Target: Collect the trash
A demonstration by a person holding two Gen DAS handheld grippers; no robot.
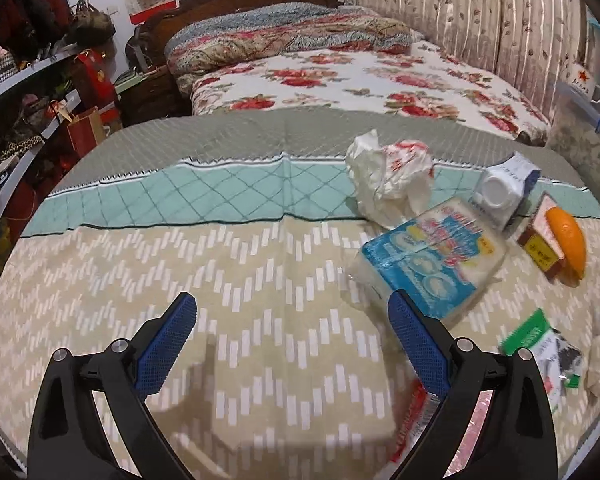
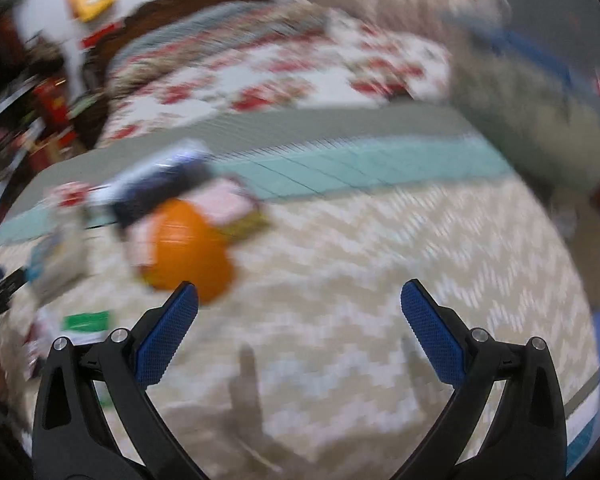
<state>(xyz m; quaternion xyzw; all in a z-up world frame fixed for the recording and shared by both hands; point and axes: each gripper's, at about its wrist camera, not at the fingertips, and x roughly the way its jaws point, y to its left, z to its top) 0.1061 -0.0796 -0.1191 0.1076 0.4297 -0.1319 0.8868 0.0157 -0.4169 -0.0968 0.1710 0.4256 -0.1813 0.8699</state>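
Note:
Trash lies on the patterned bedspread (image 1: 220, 264) to the right in the left wrist view: a crumpled white and red bag (image 1: 388, 172), a blue and white tissue pack (image 1: 432, 260), a white carton (image 1: 500, 188), a small box (image 1: 540, 240) with an orange piece (image 1: 568, 236) on it, a green wrapper (image 1: 536, 340) and a red wrapper (image 1: 412, 416) under my right finger. My left gripper (image 1: 292, 320) is open over bare cloth, left of the tissue pack. The right wrist view is blurred; my right gripper (image 2: 300, 308) is open, its left finger near the orange piece (image 2: 188, 248).
A bed with a floral quilt (image 1: 340, 76) lies beyond the bedspread. Cluttered shelves (image 1: 28, 92) line the left side. Striped curtains (image 1: 460, 12) and a mug (image 1: 580, 80) stand at the right. A clear bin with a blue rim (image 2: 540, 92) is at the right wrist view's upper right.

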